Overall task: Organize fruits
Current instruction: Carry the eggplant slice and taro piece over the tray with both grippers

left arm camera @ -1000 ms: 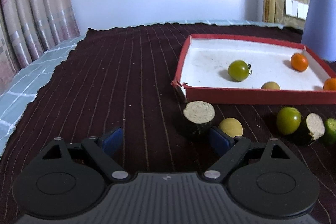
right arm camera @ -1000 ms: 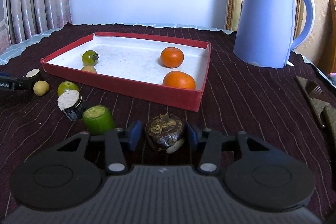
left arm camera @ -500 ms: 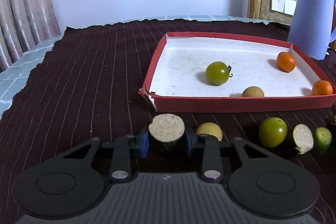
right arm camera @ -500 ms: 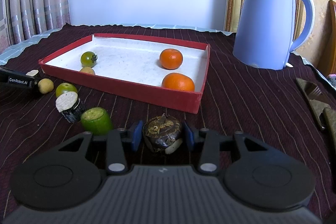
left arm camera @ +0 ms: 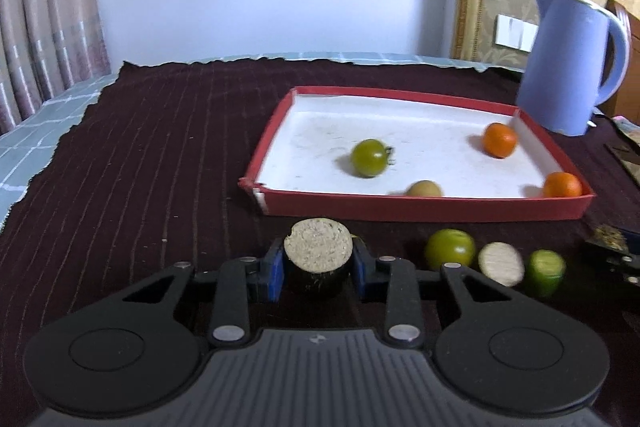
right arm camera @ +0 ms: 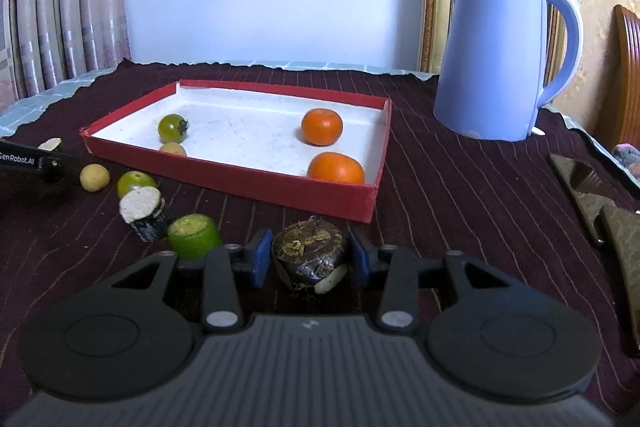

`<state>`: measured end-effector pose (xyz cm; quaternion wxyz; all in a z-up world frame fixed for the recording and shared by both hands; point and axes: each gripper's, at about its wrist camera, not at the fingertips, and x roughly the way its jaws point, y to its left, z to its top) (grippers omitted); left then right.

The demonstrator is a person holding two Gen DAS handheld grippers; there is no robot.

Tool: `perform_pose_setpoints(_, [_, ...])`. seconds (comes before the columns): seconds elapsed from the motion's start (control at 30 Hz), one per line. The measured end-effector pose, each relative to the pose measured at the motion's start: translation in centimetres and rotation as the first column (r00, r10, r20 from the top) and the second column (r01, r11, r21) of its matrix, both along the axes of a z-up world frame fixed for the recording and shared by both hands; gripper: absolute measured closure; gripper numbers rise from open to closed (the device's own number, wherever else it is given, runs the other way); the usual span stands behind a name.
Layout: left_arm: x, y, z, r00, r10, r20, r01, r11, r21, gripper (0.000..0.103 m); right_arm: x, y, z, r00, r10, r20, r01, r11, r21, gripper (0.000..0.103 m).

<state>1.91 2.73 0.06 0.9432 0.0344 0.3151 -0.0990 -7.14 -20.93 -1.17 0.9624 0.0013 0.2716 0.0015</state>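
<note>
Pickup step: the left gripper (left arm camera: 318,269) pinches the cut dark fruit (left arm camera: 318,259) near the red tray (left arm camera: 424,205)'s front-left corner; the right gripper (right arm camera: 308,259) clasps the brown fruit (right arm camera: 308,253); next, carrying both over the rim

On the bench (right arm camera: 460,195) the tray (right arm camera: 240,173) lies in the middle, with the kettle (right arm camera: 492,59) behind it on the right. Four fruits lie in the tray: two near its left corner, two near its right wall. Before the tray, a row of fruit pieces lies on the cloth (right arm camera: 440,247).
</note>
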Motion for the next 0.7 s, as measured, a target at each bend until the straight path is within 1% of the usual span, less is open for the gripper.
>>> perform_pose_setpoints(0.2, [-0.5,-2.5,0.3,1.0,-0.022,-0.003,0.022,1.0,-0.001,0.071,-0.5,0.8,1.2,0.999,0.02,0.044,-0.021,0.999,0.027,0.064])
perform_pose_setpoints(0.3, [-0.4,-3.9,0.4,1.0,-0.026,0.003,0.026,1.0,0.013,0.071,-0.3,1.0,1.6,0.998,0.016,0.064,-0.019,0.999,0.049,0.064])
perform_pose_setpoints(0.4, [-0.4,-4.7,0.4,1.0,-0.013,0.01,0.012,0.999,0.035,0.071,-0.1,1.1,2.2,0.996,0.011,0.087,-0.017,0.998,0.068,0.064])
perform_pose_setpoints(0.5, [-0.3,-5.1,0.3,1.0,-0.005,0.007,0.004,0.999,0.035,0.071,-0.1,1.3,2.6,0.995,0.012,0.103,-0.02,0.997,0.073,0.064])
perform_pose_setpoints(0.7, [0.1,-5.5,0.2,1.0,0.031,0.003,-0.031,0.998,0.05,0.071,-0.2,1.6,2.6,0.994,0.017,0.103,-0.025,0.997,0.075,0.064])
